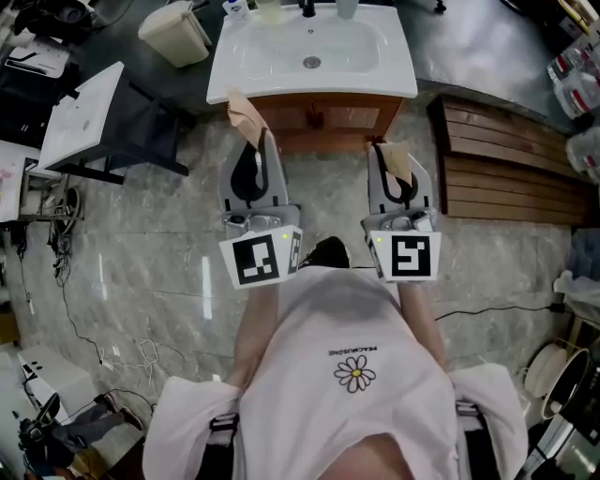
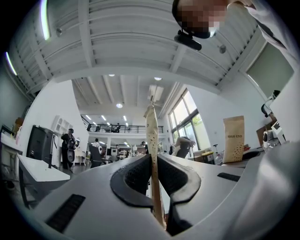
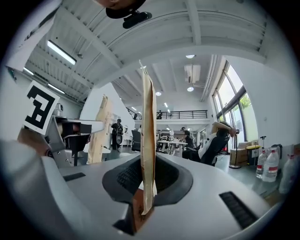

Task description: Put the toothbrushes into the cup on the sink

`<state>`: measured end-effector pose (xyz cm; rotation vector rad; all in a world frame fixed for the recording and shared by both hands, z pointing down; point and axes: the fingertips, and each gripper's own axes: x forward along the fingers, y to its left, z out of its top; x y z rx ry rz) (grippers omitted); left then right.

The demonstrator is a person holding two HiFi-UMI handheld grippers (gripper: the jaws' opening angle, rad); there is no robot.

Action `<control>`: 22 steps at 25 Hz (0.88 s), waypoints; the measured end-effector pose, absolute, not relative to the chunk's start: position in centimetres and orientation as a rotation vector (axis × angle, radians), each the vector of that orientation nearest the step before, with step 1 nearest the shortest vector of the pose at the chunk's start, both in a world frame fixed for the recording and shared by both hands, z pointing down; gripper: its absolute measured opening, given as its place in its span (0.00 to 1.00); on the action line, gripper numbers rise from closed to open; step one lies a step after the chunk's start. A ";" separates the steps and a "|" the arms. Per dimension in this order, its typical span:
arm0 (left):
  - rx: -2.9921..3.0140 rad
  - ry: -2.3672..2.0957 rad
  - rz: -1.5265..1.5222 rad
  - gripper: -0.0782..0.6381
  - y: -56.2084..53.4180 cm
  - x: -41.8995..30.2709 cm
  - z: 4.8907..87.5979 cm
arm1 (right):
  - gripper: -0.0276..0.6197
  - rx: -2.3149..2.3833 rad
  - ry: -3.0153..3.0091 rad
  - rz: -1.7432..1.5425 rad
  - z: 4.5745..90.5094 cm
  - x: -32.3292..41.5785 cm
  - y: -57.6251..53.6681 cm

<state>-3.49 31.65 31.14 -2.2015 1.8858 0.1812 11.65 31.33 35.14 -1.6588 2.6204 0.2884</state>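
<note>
Each gripper is shut on a flat brown paper toothbrush packet. In the head view my left gripper (image 1: pixel 251 155) holds its packet (image 1: pixel 246 114) pointing toward the sink (image 1: pixel 225 75), just short of the front edge. My right gripper (image 1: pixel 397 169) holds a second packet (image 1: pixel 392 157) in front of the wooden vanity (image 1: pixel 319 117). The left gripper view shows its packet (image 2: pixel 152 136) edge-on between the jaws of that gripper (image 2: pixel 153 164). In the right gripper view, too, the packet (image 3: pixel 148 140) stands edge-on in the gripper (image 3: pixel 147 174). A pale cup (image 1: pixel 267 9) stands at the sink's back edge beside the faucet (image 1: pixel 307 7).
A beige bin (image 1: pixel 175 33) stands left of the sink and a white board on a dark stand (image 1: pixel 80 112) further left. A slatted wooden platform (image 1: pixel 497 164) lies to the right, with water bottles (image 1: pixel 577 84) beyond it. Cables (image 1: pixel 84 328) trail over the marble floor.
</note>
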 end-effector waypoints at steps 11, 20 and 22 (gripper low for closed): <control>-2.184 1.939 0.177 0.16 30.2 -4.9 32.7 | 0.08 -1.615 2.667 0.211 36.7 11.5 29.9; -2.204 1.855 0.256 0.16 22.2 -4.5 31.1 | 0.08 -1.631 2.629 0.279 35.2 11.5 22.9; -2.216 1.835 0.286 0.16 19.9 -4.4 30.4 | 0.08 -1.646 2.618 0.293 34.6 11.5 20.4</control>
